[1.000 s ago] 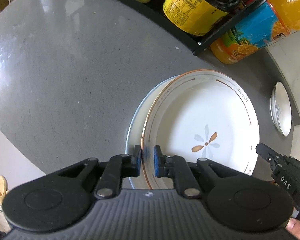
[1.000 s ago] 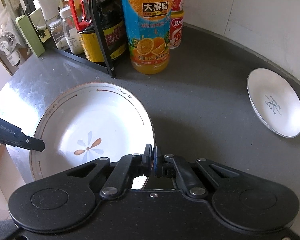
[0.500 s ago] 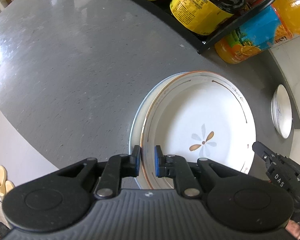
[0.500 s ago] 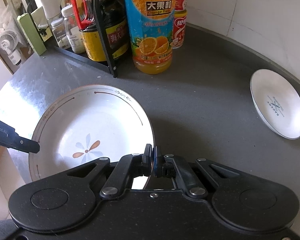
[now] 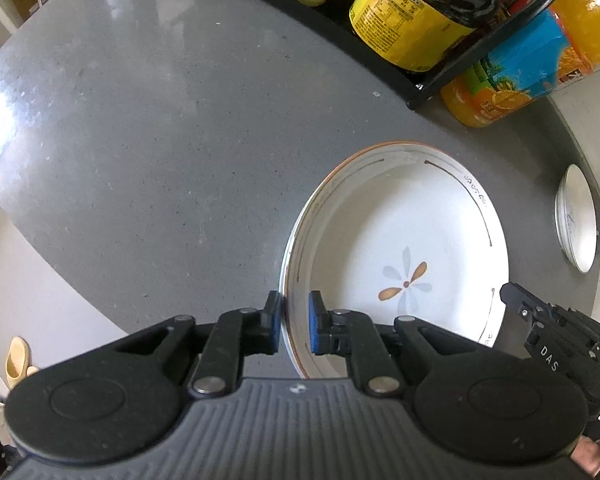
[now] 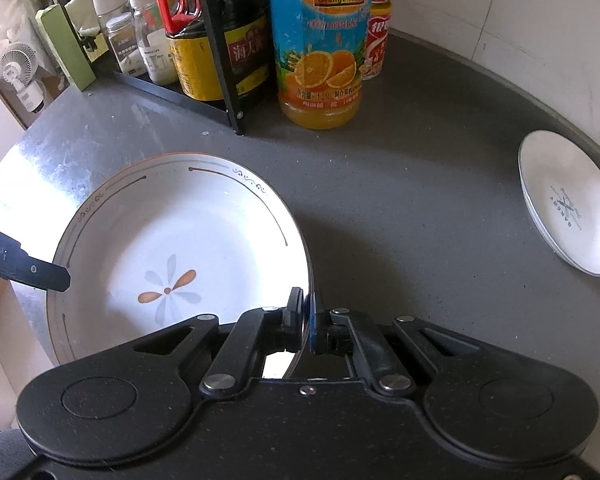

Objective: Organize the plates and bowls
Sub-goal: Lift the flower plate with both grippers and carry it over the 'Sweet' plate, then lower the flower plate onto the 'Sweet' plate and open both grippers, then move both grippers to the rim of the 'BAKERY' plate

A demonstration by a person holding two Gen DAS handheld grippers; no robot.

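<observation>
A white deep plate with a flower motif (image 5: 404, 248) (image 6: 180, 248) sits on the grey counter. My left gripper (image 5: 294, 324) straddles its left rim, and a gap shows between the right pad and the rim. My right gripper (image 6: 305, 320) is shut on the plate's right rim. A small white plate (image 6: 568, 208) (image 5: 576, 220) lies far right by the wall. Each gripper shows at the edge of the other's view.
A black rack (image 6: 220, 52) with sauce bottles and jars stands at the back. An orange juice bottle (image 6: 320, 44) and a red can (image 6: 378, 36) stand beside it. The counter edge (image 5: 60, 272) curves at the left.
The left jaws have opened wider around the rim. The second plate rim seen under the flower plate earlier no longer shows. Both views have shifted closer to the back.
</observation>
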